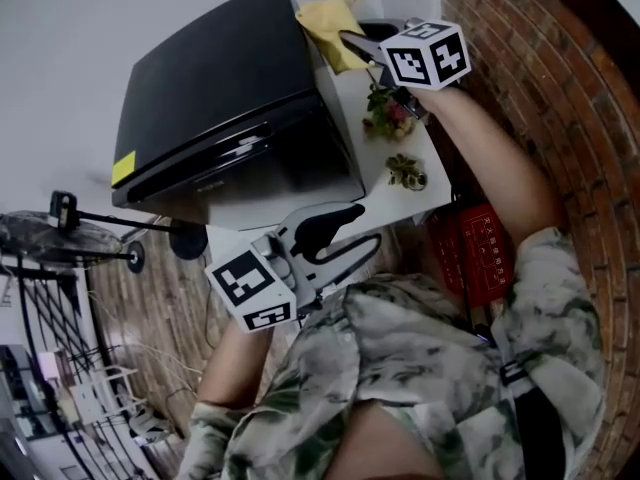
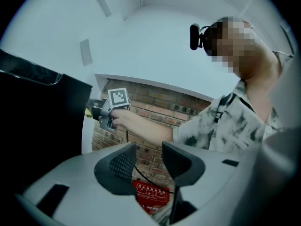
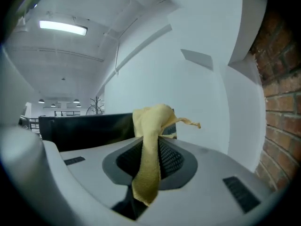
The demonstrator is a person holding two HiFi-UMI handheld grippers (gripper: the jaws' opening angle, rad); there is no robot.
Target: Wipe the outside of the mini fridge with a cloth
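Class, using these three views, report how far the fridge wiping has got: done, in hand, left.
Done: the right claw is shut on the yellow cloth. In hand: the cloth is by a top corner of the mini fridge. Left: no wiped area shows, so top, sides and door seemingly remain; the left claw is open, empty.

The left tongs point(image 2: 148, 157) fill the foreground, jaws apart with nothing between them. Through the gap shows a brick wall point(image 2: 155, 113) and, lower down, a red printed box point(image 2: 151, 195). The black mini fridge point(image 2: 37, 126) rises at left. Just beside its edge, the person's outstretched hand point(image 2: 123, 119) holds the right tongs point(image 2: 96, 111), marker cube point(image 2: 118, 98) on top. A patterned shirt point(image 2: 225, 121) fills the right.
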